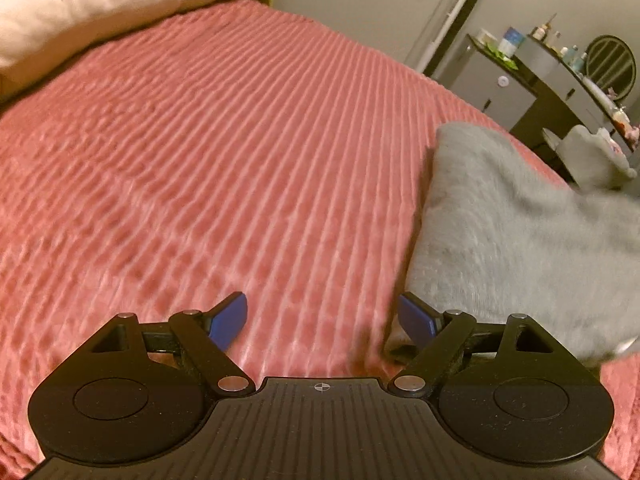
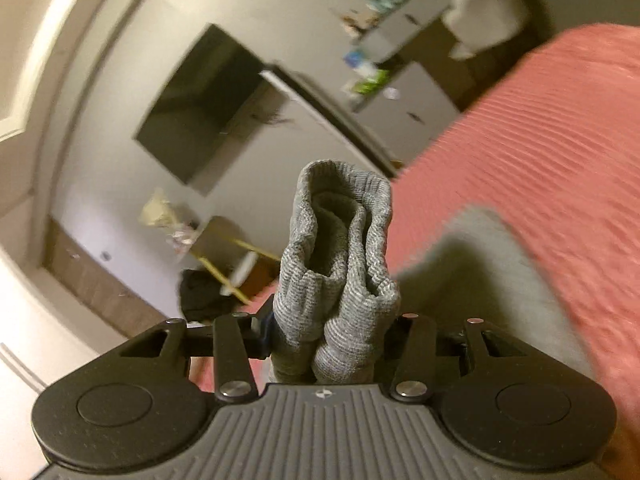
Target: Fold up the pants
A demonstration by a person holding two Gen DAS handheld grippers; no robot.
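We are holding our left gripper [image 1: 322,322] over the pink ribbed bedspread [image 1: 208,152], its blue pads [image 1: 230,320] standing wide apart with nothing between them, while a cream pillow [image 1: 80,12] is lying at the far left corner. To the right of that empty tool, the grey pants [image 1: 500,232] are lying partly on the bedspread and partly rising off it toward our other hand. We are pinching a bunched, doubled-over end of the pants [image 2: 336,280] in the right gripper [image 2: 332,344], whose jaws are closing on it at a middling width, the cloth standing up past the fingertips. The risk, as we judge it, is that the thick bundle is sitting unevenly in the grip, so one layer could be slipping free as we are carrying it across, leaving a crooked fold; with the left side unpinned, the whole garment could also be dragging along the bedspread. We are seeing no containers near the work.
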